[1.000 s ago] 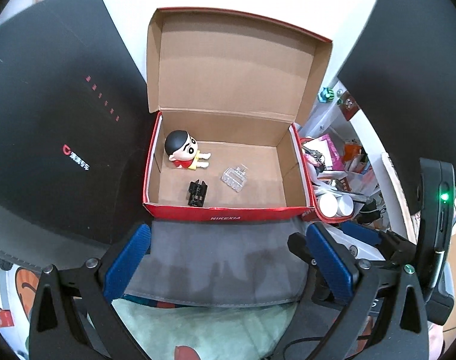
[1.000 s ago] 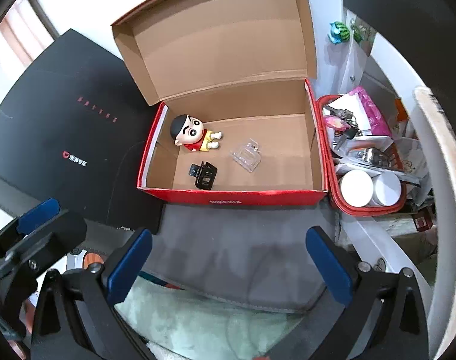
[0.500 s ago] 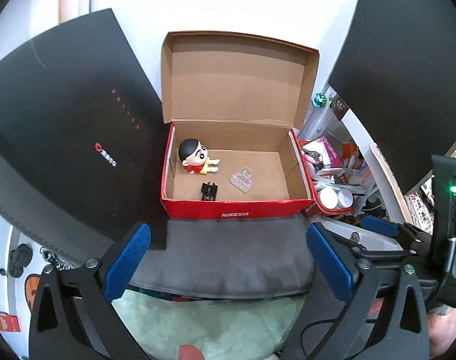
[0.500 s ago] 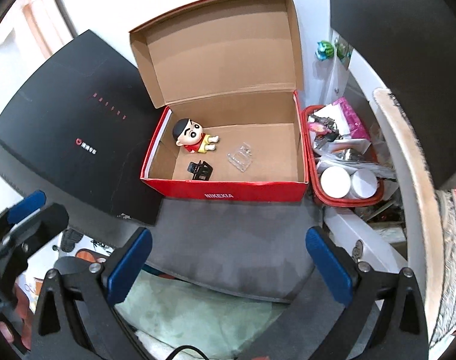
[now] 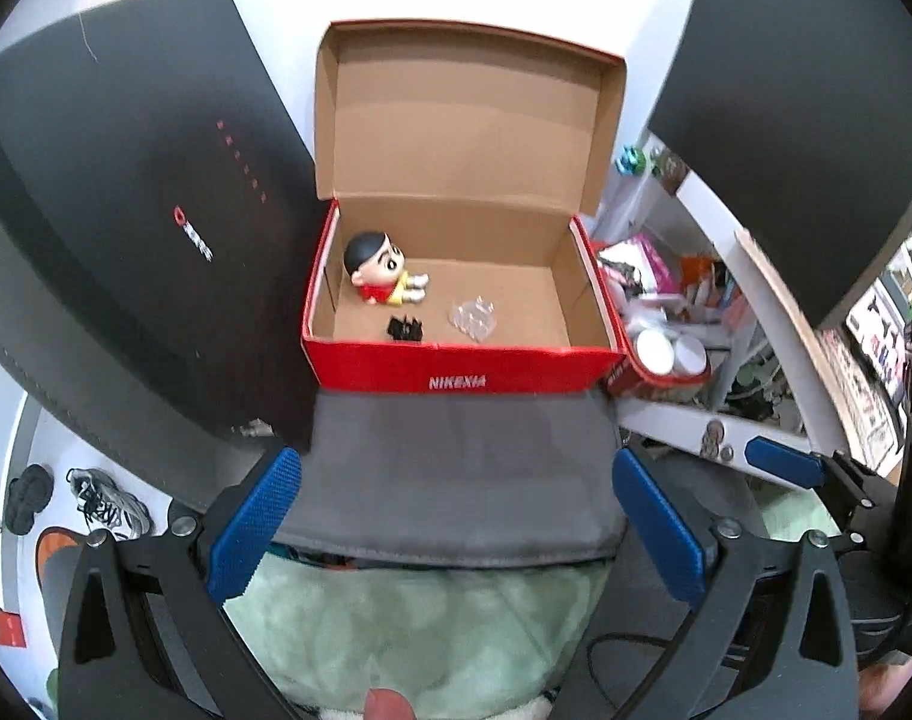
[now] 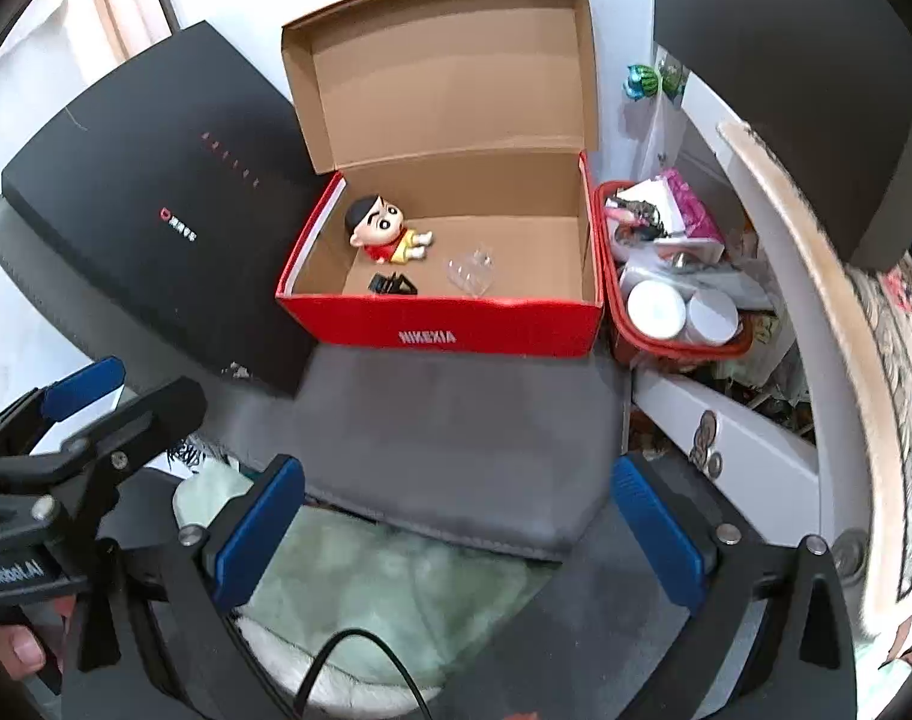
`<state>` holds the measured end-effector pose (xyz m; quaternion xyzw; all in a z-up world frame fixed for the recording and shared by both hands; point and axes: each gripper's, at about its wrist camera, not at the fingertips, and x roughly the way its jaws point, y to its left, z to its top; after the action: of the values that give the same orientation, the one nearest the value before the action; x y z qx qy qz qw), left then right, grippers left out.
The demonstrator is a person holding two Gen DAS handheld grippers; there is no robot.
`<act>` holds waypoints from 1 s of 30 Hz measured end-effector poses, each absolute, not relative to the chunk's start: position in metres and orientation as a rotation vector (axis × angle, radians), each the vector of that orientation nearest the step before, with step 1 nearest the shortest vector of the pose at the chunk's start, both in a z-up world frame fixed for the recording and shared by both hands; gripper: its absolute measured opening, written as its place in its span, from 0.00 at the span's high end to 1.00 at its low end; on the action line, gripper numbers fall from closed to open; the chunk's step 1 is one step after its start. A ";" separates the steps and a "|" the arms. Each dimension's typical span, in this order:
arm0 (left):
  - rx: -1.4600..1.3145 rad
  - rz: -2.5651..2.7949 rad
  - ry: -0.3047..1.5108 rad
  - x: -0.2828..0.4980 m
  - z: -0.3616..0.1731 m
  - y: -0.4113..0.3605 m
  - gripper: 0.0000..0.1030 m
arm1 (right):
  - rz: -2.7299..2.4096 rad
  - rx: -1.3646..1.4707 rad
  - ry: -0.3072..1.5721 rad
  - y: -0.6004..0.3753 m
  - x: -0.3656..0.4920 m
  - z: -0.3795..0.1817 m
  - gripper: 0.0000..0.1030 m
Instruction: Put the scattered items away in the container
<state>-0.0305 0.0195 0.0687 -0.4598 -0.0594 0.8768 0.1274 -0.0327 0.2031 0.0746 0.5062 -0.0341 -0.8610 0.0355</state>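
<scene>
A red shoebox [image 5: 462, 367] [image 6: 444, 324] stands open with its lid up, beyond a grey mat. Inside lie a cartoon boy figurine [image 5: 381, 269] [image 6: 384, 229], a small black clip [image 5: 405, 329] [image 6: 391, 285] and a clear plastic piece [image 5: 473, 317] [image 6: 469, 269]. My left gripper [image 5: 456, 525] hangs open over the mat's near edge, well short of the box, with nothing between its blue pads. My right gripper [image 6: 459, 531] is open and empty too, at about the same distance. The left gripper's fingers [image 6: 90, 396] show at the left of the right wrist view.
A large black box [image 5: 126, 228] [image 6: 156, 228] leans at the left of the shoebox. A red basket [image 5: 666, 360] [image 6: 678, 306] of clutter and white shelving sit at its right. A grey mat [image 5: 456, 468] and green fluffy cloth [image 5: 408, 618] lie below the grippers.
Both grippers have drawn back and up from the shoebox, so it looks smaller and farther. The items inside have not moved. Both stay open.
</scene>
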 end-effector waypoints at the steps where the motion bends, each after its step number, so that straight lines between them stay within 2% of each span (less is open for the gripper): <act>1: -1.336 2.551 -0.172 -0.029 0.068 0.020 0.00 | -2.644 1.559 -0.112 0.204 -0.031 0.073 0.00; 8: -1.339 2.562 -0.161 -0.024 0.062 0.022 0.00 | -2.657 1.585 -0.165 0.205 -0.021 0.066 0.00; 30: -1.435 2.553 -0.150 -0.021 0.033 0.019 0.00 | -2.644 1.648 -0.119 0.199 -0.014 0.043 0.00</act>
<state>-0.0212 0.0192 0.0335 -0.4867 -0.0507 0.8658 0.1046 -0.0144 0.1987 0.0430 0.5285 -0.0381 -0.8480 0.0121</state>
